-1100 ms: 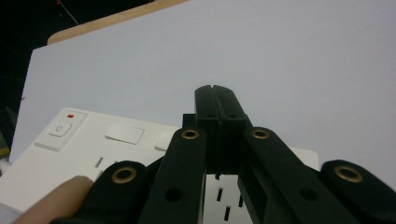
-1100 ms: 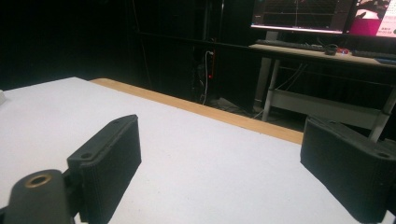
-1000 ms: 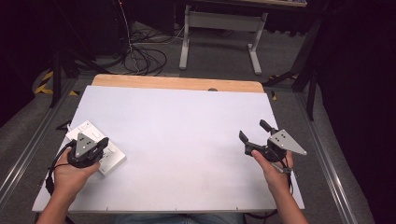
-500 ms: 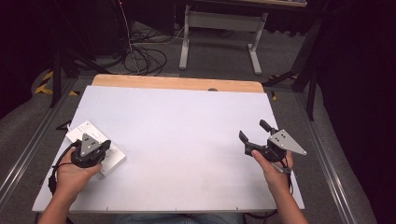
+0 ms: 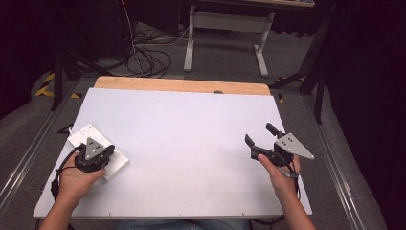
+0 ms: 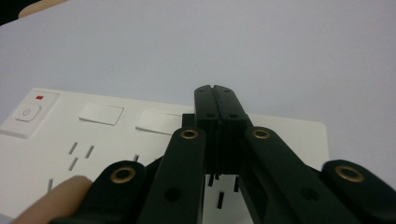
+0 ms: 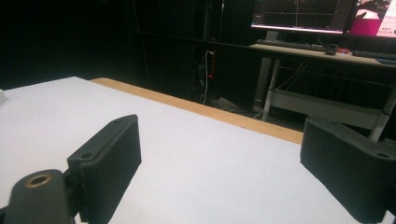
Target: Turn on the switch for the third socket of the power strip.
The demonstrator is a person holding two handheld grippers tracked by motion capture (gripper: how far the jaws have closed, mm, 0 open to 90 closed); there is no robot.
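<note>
Hovering my left gripper (image 5: 98, 155) over the flat white plastic power strip (image 5: 84, 134) that sits near the left edge of the white table top (image 5: 191, 143), jaws pressed fully together with nothing between them. In the left gripper view the closed tips sit over the strip's top face (image 6: 289, 135), just past two white rectangular rocker switches (image 6: 101, 113), and I can't tell whether they're actually touching the plastic or just above it. My guess is I'm about to poke something on it, maybe the round power button with the red light (image 6: 27, 112) at the far corner, and that's where it could go sideways. The strip is light and lying loose on a smooth surface, so a push at an angle would probably just slide it toward the table edge rather than click anything. Closed tips are also narrow, easy to slip off a switch and jab into the socket slots (image 6: 79, 151) instead. My right gripper (image 5: 262, 135) is well apart on the other side of the table, jaws spread wide and holding nothing, so it's no help bracing the strip. If I wanted to pin it down I'd have to bring that hand all the way across first.
</note>
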